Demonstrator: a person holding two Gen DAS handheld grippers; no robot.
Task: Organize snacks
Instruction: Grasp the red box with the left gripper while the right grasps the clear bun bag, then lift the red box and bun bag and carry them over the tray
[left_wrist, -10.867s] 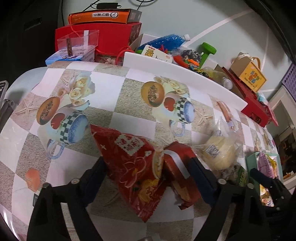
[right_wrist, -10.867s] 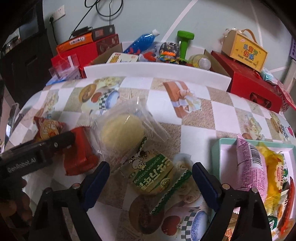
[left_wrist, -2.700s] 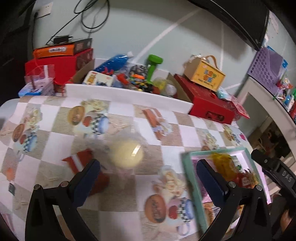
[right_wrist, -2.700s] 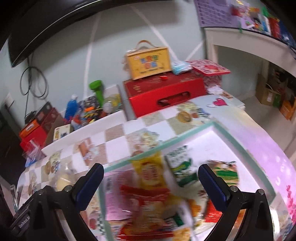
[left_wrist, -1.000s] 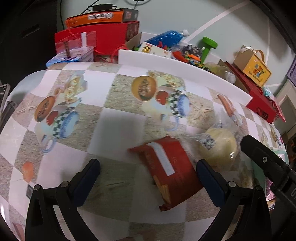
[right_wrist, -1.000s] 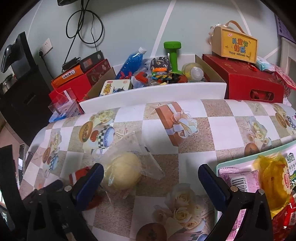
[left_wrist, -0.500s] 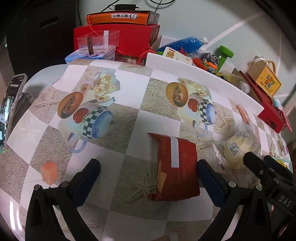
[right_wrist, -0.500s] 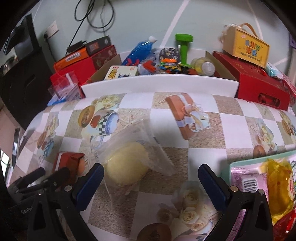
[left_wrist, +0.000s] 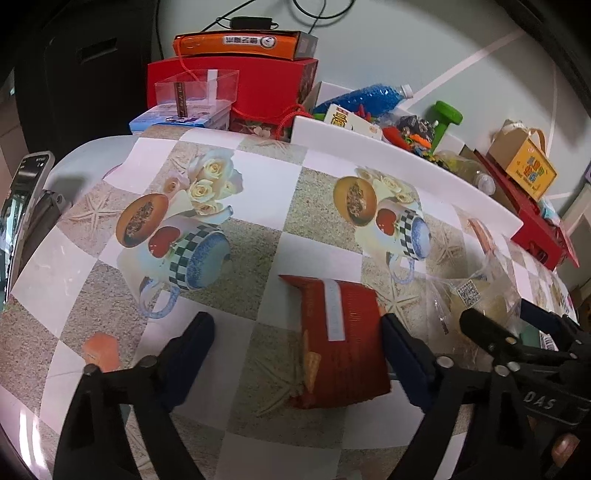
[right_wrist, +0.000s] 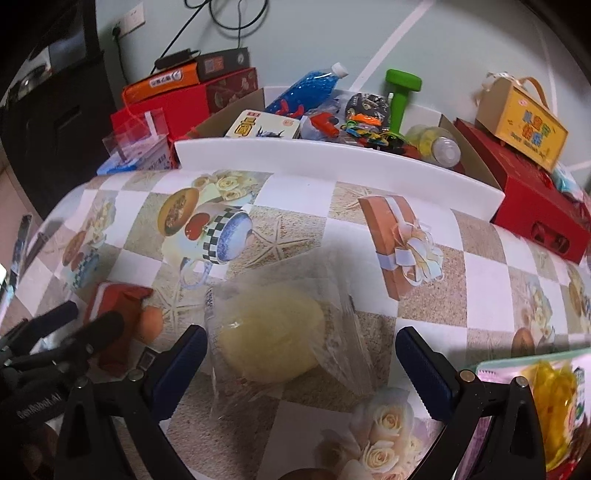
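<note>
A red snack packet (left_wrist: 340, 339) lies flat on the patterned tablecloth. My left gripper (left_wrist: 295, 354) is open and straddles it, its right finger touching the packet's right edge. The packet also shows at the left of the right wrist view (right_wrist: 114, 306). A clear bag with a pale yellow bun (right_wrist: 269, 339) lies between the open fingers of my right gripper (right_wrist: 295, 365). The bun bag also shows at the right of the left wrist view (left_wrist: 476, 299). A teal tray (right_wrist: 491, 365) with yellow and red snack packets sits at the lower right.
A white board (right_wrist: 332, 162) stands along the table's far edge. Behind it lie red boxes (left_wrist: 255, 88), an orange box, a blue bottle (right_wrist: 306, 88), a green dumbbell (right_wrist: 400, 92), a yellow carton (right_wrist: 521, 122) and small clutter. A phone (left_wrist: 18, 206) stands at the far left.
Both grippers have moved down and closer over their items. The red packet now lies between the left fingers, and the bun bag between the right fingers.
</note>
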